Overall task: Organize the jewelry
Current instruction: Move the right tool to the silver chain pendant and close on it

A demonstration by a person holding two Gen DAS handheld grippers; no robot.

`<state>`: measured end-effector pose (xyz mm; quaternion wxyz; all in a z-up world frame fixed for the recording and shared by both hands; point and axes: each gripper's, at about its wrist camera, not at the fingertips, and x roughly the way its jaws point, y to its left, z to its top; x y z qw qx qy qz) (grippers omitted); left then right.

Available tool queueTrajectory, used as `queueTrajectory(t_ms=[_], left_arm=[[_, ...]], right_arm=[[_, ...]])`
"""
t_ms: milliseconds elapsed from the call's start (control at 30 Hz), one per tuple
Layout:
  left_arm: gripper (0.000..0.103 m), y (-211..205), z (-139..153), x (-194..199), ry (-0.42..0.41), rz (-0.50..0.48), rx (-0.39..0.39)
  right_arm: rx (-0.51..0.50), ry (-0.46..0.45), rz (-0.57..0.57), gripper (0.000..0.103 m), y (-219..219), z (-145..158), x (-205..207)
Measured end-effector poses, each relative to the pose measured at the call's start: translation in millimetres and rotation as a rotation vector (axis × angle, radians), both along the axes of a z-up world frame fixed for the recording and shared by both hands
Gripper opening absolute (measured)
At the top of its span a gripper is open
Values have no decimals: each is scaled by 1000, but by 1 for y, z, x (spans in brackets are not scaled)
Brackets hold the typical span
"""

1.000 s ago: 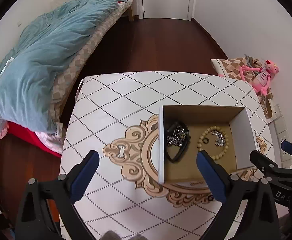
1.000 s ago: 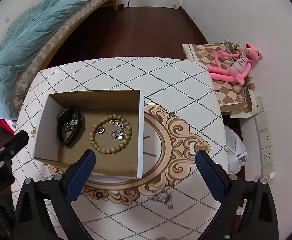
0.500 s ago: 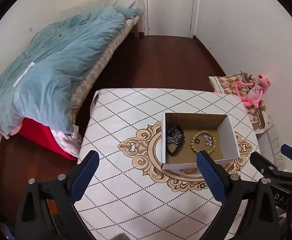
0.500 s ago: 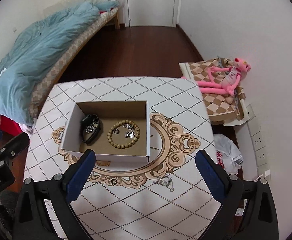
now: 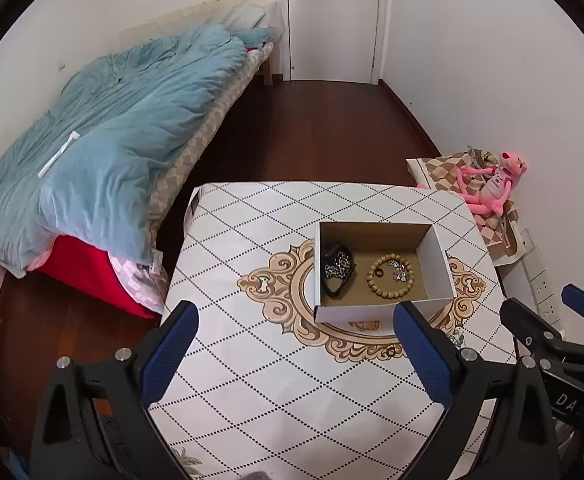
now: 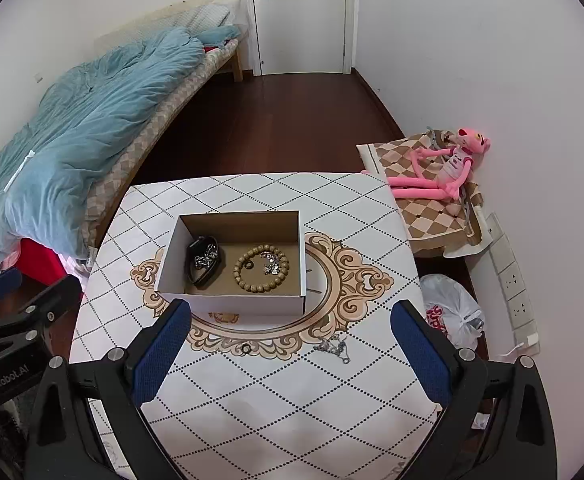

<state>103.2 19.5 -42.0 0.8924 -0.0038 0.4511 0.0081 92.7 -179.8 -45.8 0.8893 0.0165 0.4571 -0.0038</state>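
An open cardboard box [image 6: 244, 304] [image 5: 436, 256] stands on the patterned table [image 6: 276, 392]. Inside lie a wooden bead bracelet [image 6: 261, 267] [image 5: 390, 276], silver pieces, and a black band [image 6: 204, 260] [image 5: 337, 268] with a chain. A small ring [image 6: 245, 348] [image 5: 390, 353] and a silver chain [image 6: 334, 347] lie on the table in front of the box. My left gripper [image 5: 295, 352] and right gripper [image 6: 290, 350] are both open and empty, held high above the table's near side.
A bed with a blue duvet [image 5: 104, 140] lies left. A pink plush toy [image 6: 444, 168] on a checked cushion sits by the right wall. A white plastic bag [image 6: 450, 312] lies on the floor right of the table. A closed door [image 6: 300, 12] is far back.
Both grippers have risen and pulled back from the table; the box looks smaller and more of the room shows. Both stay open and empty.
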Motion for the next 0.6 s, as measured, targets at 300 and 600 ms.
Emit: queueTrajectory(t_ms=[300, 600], left_arm=[[99, -17, -46, 2, 26, 43, 52], [99, -45, -125, 11, 172, 18, 99]], right_arm=[[60, 89, -113, 101, -45, -64, -7], [109, 191, -194, 74, -100, -155, 0]])
